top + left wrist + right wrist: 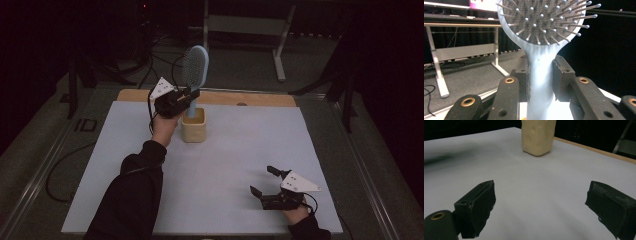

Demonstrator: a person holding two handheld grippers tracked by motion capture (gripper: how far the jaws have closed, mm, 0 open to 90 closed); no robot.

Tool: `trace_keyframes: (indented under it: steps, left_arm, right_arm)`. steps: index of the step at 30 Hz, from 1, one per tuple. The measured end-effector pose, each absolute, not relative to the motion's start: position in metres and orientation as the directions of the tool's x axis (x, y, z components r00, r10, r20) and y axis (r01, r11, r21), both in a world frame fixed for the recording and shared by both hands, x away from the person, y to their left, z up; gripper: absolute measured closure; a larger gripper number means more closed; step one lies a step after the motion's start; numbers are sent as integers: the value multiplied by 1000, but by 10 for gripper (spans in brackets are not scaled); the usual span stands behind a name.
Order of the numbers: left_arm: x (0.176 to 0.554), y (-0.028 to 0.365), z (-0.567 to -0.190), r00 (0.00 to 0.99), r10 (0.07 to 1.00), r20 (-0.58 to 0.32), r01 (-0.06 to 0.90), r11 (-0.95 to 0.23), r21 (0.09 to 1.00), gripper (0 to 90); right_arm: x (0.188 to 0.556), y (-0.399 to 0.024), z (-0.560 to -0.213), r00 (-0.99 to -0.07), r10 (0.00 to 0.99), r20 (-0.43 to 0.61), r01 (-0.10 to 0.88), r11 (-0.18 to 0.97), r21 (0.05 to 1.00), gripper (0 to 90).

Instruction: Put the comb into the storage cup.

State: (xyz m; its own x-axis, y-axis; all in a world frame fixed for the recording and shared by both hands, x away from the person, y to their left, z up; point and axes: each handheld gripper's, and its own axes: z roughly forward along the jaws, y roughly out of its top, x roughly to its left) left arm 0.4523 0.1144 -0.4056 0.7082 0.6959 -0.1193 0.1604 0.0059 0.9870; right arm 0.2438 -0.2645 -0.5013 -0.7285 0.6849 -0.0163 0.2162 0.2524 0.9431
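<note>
A pale blue hairbrush (194, 67) stands upright with its handle down in a cream square cup (194, 125) at the back middle of the white mat. My left gripper (188, 98) is shut on the brush's handle just above the cup. Up close, the hairbrush (541, 75) handle is pinched between the two black pads and its bristled head fills the top. My right gripper (264, 181) rests open near the mat's front right corner, holding nothing. From it the cream cup (538, 136) stands farther off, beyond the open right gripper (541, 207).
The white mat (225, 165) lies on a wooden table (260, 98) whose far edge shows behind the cup. A white metal frame (250, 30) stands on the floor beyond the table. Cables trail on the floor at the left.
</note>
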Motion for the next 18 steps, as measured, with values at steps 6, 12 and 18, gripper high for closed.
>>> trace_keyframes:
  steps: [6,12,18]
  left_arm:
    - [454,113,-415,709,696,-117,151,12,988,699]
    - [454,114,-422,699,706,-113,147,13,989,699]
    - [455,116,-430,700,706,-110,142,14,990,699]
  right_arm:
    - [244,-264,-502,-731,682,-17,216,254,943,83]
    - [244,-264,-501,-731,682,-15,216,253,943,83]
    - [244,-264,-502,-734,679,-13,219,254,942,83]
